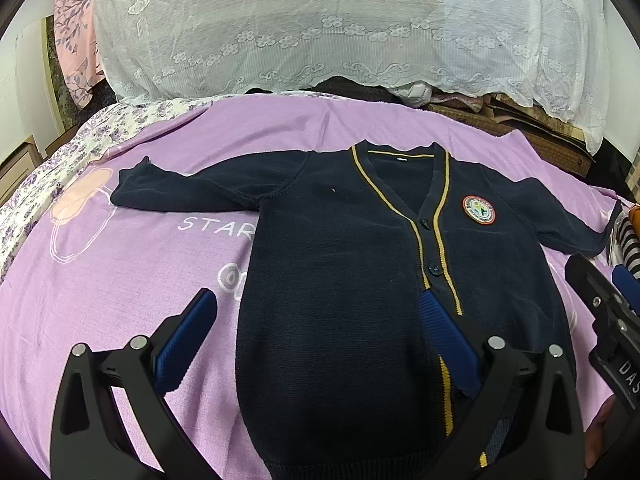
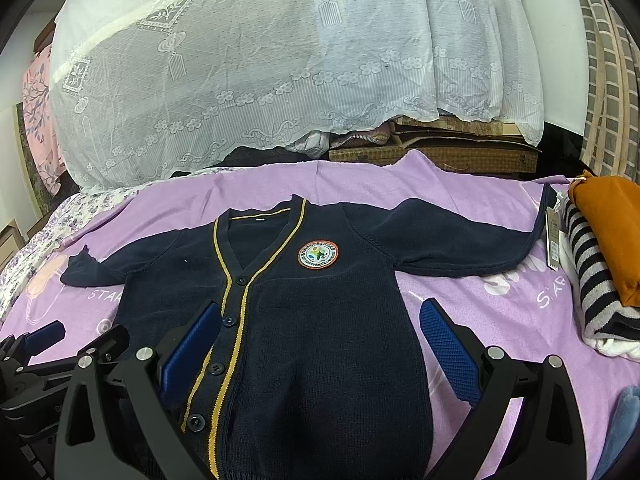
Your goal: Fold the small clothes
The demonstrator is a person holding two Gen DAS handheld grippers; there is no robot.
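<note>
Navy cardigan (image 1: 340, 280) is laid flat, buttoned, right ahead of both sets of fingers. Our left gripper (image 1: 316, 344) and right gripper (image 2: 320, 344) are spread wide, holding nothing. Knit looks soft and floppy, so we'd pinch a sleeve cuff (image 1: 132, 188) first.

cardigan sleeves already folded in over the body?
No: in the right wrist view both sleeves of the navy cardigan lie spread out to the sides on the purple sheet, nothing folded across the front.
</note>
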